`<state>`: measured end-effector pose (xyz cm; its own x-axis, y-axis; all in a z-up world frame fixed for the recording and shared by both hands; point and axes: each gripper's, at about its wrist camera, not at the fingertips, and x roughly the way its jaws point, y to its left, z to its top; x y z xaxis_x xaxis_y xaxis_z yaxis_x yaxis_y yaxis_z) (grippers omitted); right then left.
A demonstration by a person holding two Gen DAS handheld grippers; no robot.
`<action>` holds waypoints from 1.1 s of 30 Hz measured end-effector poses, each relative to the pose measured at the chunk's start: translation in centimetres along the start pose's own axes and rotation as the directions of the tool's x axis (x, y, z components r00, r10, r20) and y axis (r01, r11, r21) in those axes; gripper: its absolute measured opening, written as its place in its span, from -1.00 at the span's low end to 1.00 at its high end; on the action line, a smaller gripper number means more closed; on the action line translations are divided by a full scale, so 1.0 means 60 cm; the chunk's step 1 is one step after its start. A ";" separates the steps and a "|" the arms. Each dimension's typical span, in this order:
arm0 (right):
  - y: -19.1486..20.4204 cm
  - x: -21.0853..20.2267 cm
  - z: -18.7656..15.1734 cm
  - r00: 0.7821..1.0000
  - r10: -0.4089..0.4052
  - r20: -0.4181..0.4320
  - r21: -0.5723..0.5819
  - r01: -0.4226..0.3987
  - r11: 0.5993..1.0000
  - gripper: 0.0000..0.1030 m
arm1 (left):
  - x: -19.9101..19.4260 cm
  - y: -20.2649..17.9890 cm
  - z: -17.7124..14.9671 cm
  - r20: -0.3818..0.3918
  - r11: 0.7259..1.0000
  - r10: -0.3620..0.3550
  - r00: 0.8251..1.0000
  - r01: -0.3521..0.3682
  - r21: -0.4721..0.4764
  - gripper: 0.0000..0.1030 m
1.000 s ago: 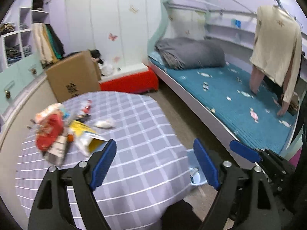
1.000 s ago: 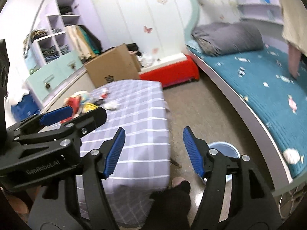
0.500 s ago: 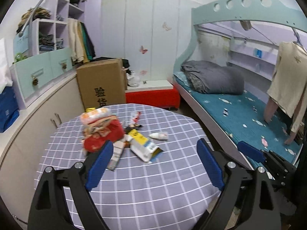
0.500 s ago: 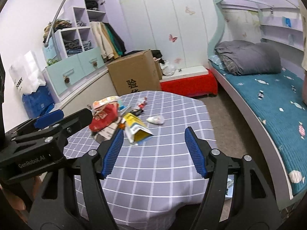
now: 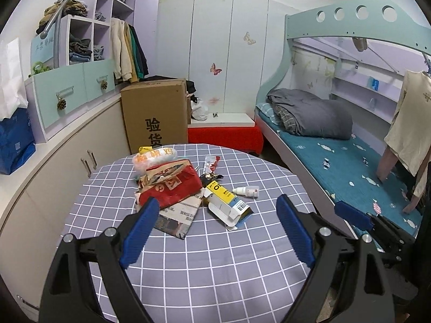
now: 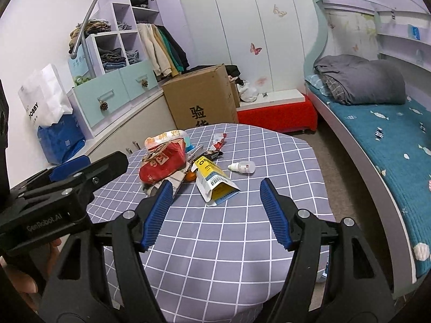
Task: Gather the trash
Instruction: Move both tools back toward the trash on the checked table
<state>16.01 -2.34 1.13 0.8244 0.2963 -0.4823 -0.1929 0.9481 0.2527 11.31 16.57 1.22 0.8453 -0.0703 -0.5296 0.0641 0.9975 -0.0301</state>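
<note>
A pile of trash lies on the round table with the purple checked cloth (image 5: 215, 269): a red bag (image 5: 172, 187) (image 6: 161, 165), a yellow and blue carton (image 5: 229, 202) (image 6: 215, 181), a small white bottle (image 5: 246, 190) (image 6: 241, 167), a snack bag (image 5: 155, 156) and small wrappers (image 5: 211, 162). My left gripper (image 5: 216, 216) is open and empty, above the table's near part, short of the pile. My right gripper (image 6: 216, 202) is open and empty, beside it; the left gripper also shows at the left of the right wrist view (image 6: 67, 175).
A large cardboard box (image 5: 155, 113) stands behind the table. A red platform (image 5: 225, 137) and a bunk bed (image 5: 350, 156) with a grey blanket are at the right. Cabinets and shelves (image 5: 72, 99) line the left wall. A shirt (image 5: 409, 126) hangs at the far right.
Both grippers have swung up and left from the floor and table edge and now face the trash pile squarely. The bin on the floor has left the view. Both stay open.
</note>
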 end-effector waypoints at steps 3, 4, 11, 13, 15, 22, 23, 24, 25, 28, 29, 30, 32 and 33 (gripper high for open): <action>-0.001 0.000 -0.002 1.000 0.004 -0.002 0.004 -0.004 1.000 0.31 | 0.000 0.003 0.000 -0.001 1.000 0.002 1.000 -0.002 -0.001 0.69; -0.001 0.000 -0.001 1.000 0.004 -0.002 0.003 -0.004 1.000 0.31 | -0.001 0.001 0.000 0.000 1.000 0.004 1.000 -0.004 -0.001 0.69; -0.003 0.002 -0.002 1.000 0.005 -0.005 0.011 -0.005 1.000 0.31 | 0.001 0.000 -0.001 -0.005 1.000 0.010 1.000 -0.010 -0.003 0.69; -0.010 0.000 -0.004 1.000 0.006 -0.005 0.015 -0.006 1.000 0.31 | 0.002 -0.002 -0.002 -0.006 1.000 0.016 1.000 -0.016 -0.003 0.69; -0.013 0.001 -0.004 1.000 0.006 -0.008 0.021 -0.006 1.000 0.32 | 0.004 -0.004 -0.004 -0.009 1.000 0.017 1.000 -0.018 -0.002 0.69; -0.022 0.007 -0.009 1.000 0.010 -0.016 0.031 -0.010 0.999 0.34 | 0.012 -0.007 -0.006 -0.016 0.999 0.033 0.999 -0.033 0.008 0.69; -0.025 0.010 -0.011 1.000 0.012 -0.019 0.035 -0.011 0.999 0.34 | 0.016 -0.007 -0.006 -0.021 0.999 0.036 0.999 -0.035 0.009 0.69; -0.029 0.012 -0.012 1.000 0.015 -0.022 0.039 -0.014 0.999 0.34 | 0.019 -0.008 -0.007 -0.024 0.999 0.037 0.999 -0.037 0.010 0.69; -0.034 0.016 -0.014 1.000 0.015 -0.024 0.043 -0.014 0.999 0.34 | 0.025 -0.009 -0.007 -0.030 0.999 0.042 0.999 -0.042 0.011 0.69; -0.050 0.027 -0.016 0.999 0.029 -0.027 0.064 -0.027 0.998 0.34 | 0.045 -0.012 -0.008 -0.050 0.999 0.052 0.997 -0.052 0.010 0.69; -0.053 0.032 -0.017 0.999 0.027 -0.028 0.067 -0.025 0.997 0.34 | 0.052 -0.013 -0.009 -0.057 0.998 0.056 0.997 -0.055 0.010 0.69; -0.059 0.038 -0.017 0.999 0.027 -0.033 0.073 -0.024 0.997 0.34 | 0.060 -0.013 -0.009 -0.063 0.998 0.059 0.996 -0.058 0.012 0.69; -0.072 0.054 -0.016 0.998 0.040 -0.046 0.092 -0.036 0.995 0.34 | 0.079 -0.015 -0.011 -0.082 0.998 0.067 0.994 -0.066 0.016 0.69; -0.077 0.059 -0.015 0.998 0.044 -0.047 0.097 -0.039 0.995 0.34 | 0.085 -0.015 -0.012 -0.088 0.998 0.067 0.994 -0.066 0.017 0.69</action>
<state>19.37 -5.59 -2.51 0.7891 0.3428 -0.5098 -0.1726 0.9201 0.3515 15.17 15.30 -2.06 0.7979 -0.0024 -0.6027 0.0174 0.9997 0.0191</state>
